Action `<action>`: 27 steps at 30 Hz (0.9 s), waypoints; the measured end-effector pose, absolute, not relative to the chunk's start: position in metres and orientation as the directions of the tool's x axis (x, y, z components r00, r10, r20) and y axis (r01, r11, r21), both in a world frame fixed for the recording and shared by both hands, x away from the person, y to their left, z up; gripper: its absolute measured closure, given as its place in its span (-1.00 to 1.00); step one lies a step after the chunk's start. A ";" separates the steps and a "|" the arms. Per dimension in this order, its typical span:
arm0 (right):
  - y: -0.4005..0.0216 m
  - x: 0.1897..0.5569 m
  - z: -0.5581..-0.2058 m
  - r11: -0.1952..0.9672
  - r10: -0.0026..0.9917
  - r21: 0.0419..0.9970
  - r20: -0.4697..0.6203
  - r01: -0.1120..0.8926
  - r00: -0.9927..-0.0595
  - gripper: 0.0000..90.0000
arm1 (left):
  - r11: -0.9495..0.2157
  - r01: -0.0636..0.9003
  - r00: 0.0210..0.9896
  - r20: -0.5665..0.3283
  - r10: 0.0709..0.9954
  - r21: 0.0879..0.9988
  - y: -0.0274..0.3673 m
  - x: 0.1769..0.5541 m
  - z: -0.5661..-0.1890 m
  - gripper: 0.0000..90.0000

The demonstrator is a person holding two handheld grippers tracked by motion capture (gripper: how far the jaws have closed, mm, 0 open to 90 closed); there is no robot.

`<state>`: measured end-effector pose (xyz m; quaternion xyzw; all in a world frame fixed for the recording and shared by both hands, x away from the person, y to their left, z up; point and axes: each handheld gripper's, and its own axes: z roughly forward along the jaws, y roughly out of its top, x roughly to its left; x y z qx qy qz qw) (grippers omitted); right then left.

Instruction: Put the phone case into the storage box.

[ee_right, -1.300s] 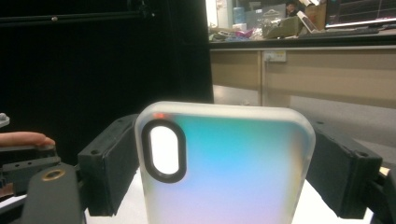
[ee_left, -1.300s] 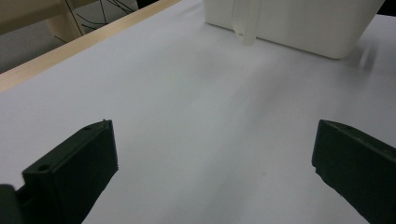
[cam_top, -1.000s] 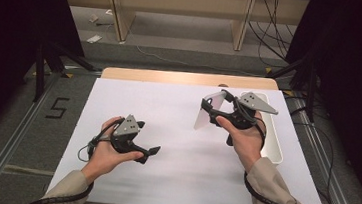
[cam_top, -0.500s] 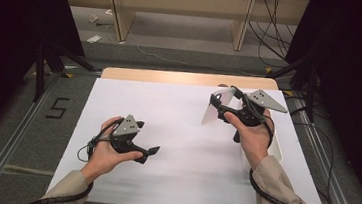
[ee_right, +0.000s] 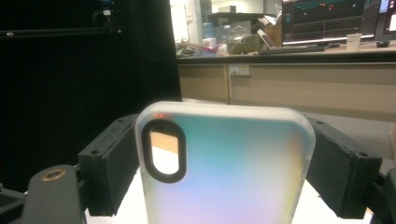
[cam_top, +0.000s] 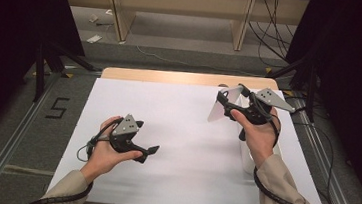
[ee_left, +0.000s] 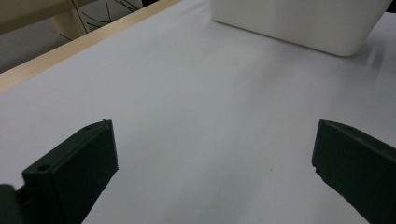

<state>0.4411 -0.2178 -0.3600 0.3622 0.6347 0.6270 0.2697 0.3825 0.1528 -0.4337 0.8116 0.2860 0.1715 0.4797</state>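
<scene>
So the right gripper (cam_top: 224,100) has its jaws clamped on the side edges of a phone case (ee_right: 224,163), held up above the worktop (cam_top: 186,132) with its long axis upright. The white bin (ee_left: 299,23) sits just beside it, below that hand. The left gripper (cam_top: 151,152) rests well away from the bin, jaws wide and empty.

You have a white sheet (cam_top: 179,147) covering the table, with a strip of bare wooden tabletop (cam_top: 171,77) along its far edge. A white bin (ee_left: 299,23) sits at the right side of the sheet. On the floor to your left, a "5" marking (cam_top: 57,108) lies beside a metal rail (cam_top: 11,151). Wooden shelf legs (cam_top: 119,13) and loose cables (cam_top: 271,30) stand beyond the table.
</scene>
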 end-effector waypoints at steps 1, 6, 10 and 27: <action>-0.219 0.441 -0.360 -0.047 0.800 0.992 0.109 0.120 -0.590 -0.59 | -0.376 0.300 0.778 0.004 0.629 0.877 0.153 0.382 -0.434 -1.00; -0.223 0.442 -0.358 -0.048 0.807 0.992 0.106 0.115 -0.581 -0.59 | -0.376 0.300 0.777 0.004 0.629 0.876 0.152 0.382 -0.434 -1.00; -0.226 0.442 -0.357 -0.051 0.814 0.992 0.106 0.112 -0.571 -0.59 | -0.377 0.300 0.778 0.004 0.629 0.876 0.152 0.382 -0.434 -1.00; -0.237 0.444 -0.354 -0.053 0.835 0.993 0.101 0.102 -0.541 -0.59 | -0.378 0.302 0.780 0.001 0.626 0.875 0.151 0.382 -0.435 -1.00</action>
